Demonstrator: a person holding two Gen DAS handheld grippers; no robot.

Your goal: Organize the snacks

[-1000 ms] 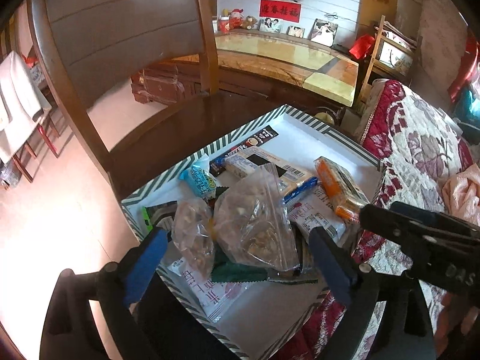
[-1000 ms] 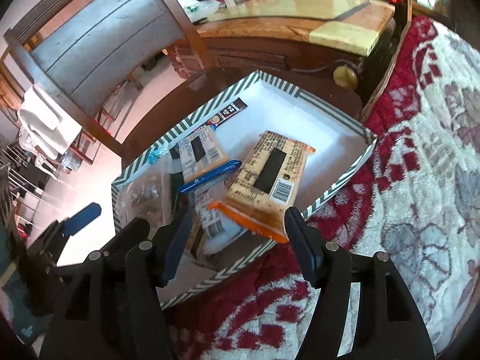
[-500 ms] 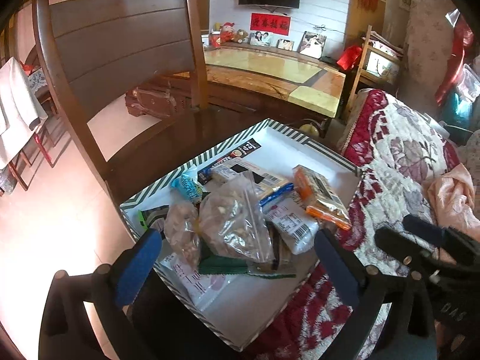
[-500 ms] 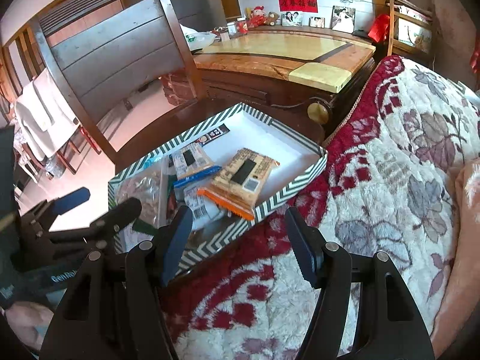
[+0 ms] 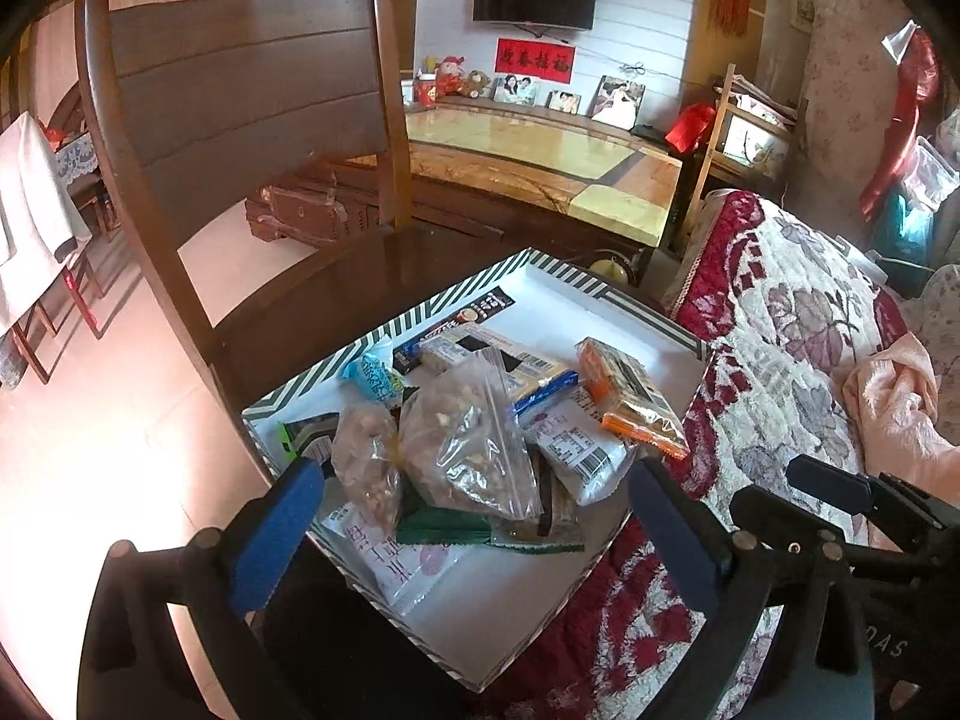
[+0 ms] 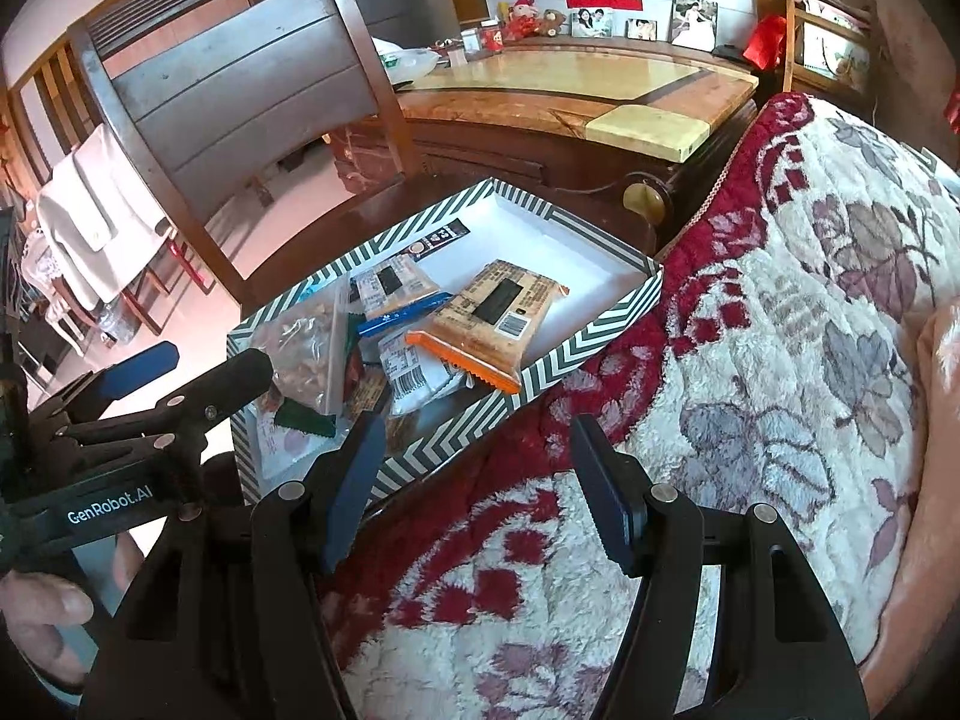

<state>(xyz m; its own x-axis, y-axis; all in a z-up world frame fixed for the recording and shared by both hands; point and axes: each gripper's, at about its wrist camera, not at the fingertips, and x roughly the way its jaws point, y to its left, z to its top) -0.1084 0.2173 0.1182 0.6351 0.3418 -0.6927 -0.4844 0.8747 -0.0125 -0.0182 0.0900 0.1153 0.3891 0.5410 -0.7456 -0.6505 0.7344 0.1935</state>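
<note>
A striped box (image 5: 564, 267) (image 6: 576, 342) sits on a dark wooden chair seat and holds several snack packs. Two clear bags of nuts (image 5: 462, 438) (image 6: 306, 348) lie at its near end on a green pack (image 5: 444, 531). An orange-edged cracker pack (image 5: 630, 399) (image 6: 486, 318) lies toward the right. A blue-edged pack (image 5: 528, 375) (image 6: 396, 294) lies mid-box. My left gripper (image 5: 474, 534) is open and empty above the box's near end. My right gripper (image 6: 474, 480) is open and empty, back over the blanket; it also shows in the left wrist view (image 5: 840, 498).
The wooden chair back (image 5: 240, 102) rises behind the box. A red and white floral blanket (image 6: 750, 330) covers the seat to the right. A marble-topped cabinet (image 6: 570, 84) stands behind. Pale tiled floor (image 5: 90, 420) lies to the left.
Both grippers have drawn back and up from the box. The right gripper has moved from over the cracker pack to over the blanket. The snacks have not moved.
</note>
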